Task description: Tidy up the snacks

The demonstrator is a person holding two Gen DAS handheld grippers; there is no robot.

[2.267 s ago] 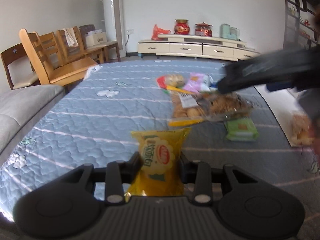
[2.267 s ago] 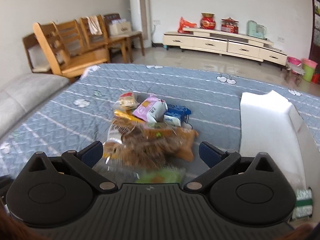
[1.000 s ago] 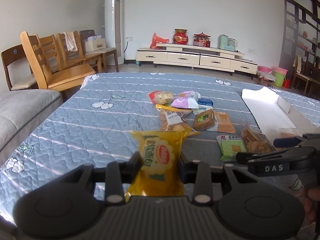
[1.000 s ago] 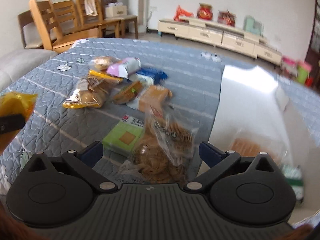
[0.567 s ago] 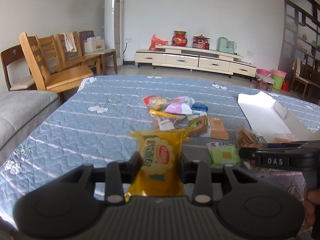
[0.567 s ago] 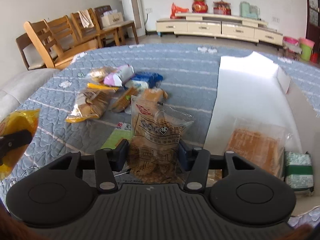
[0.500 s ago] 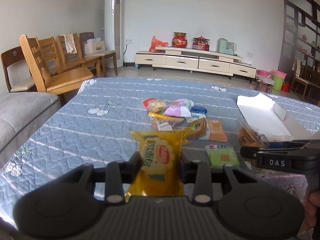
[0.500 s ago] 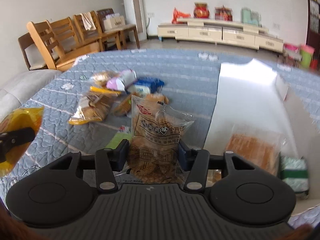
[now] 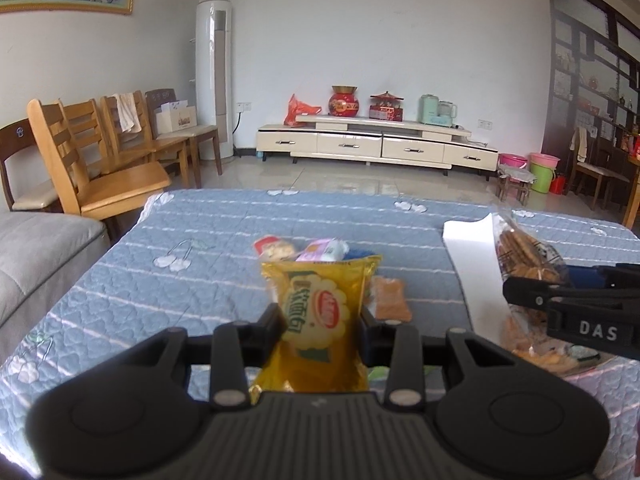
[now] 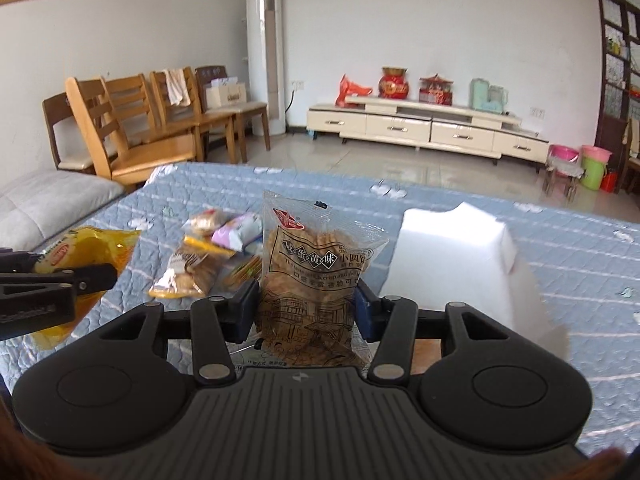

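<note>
The left tool grips the light yellow packet and the right tool pinches the clear biscuit bag, probably fragile, at mid-body.

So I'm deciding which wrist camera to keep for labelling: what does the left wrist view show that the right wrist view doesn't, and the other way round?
Only the left wrist view shows the flat orange packet on the quilt and the right gripper's side lettering.

Only the right wrist view shows the clear biscuit bag lying in the snack pile and the printing on the cracker bag clamped in the right gripper.

Both show the yellow snack bag shut in the left gripper, the white box, the blue quilt, the wooden chairs and the cream TV cabinet.
</note>
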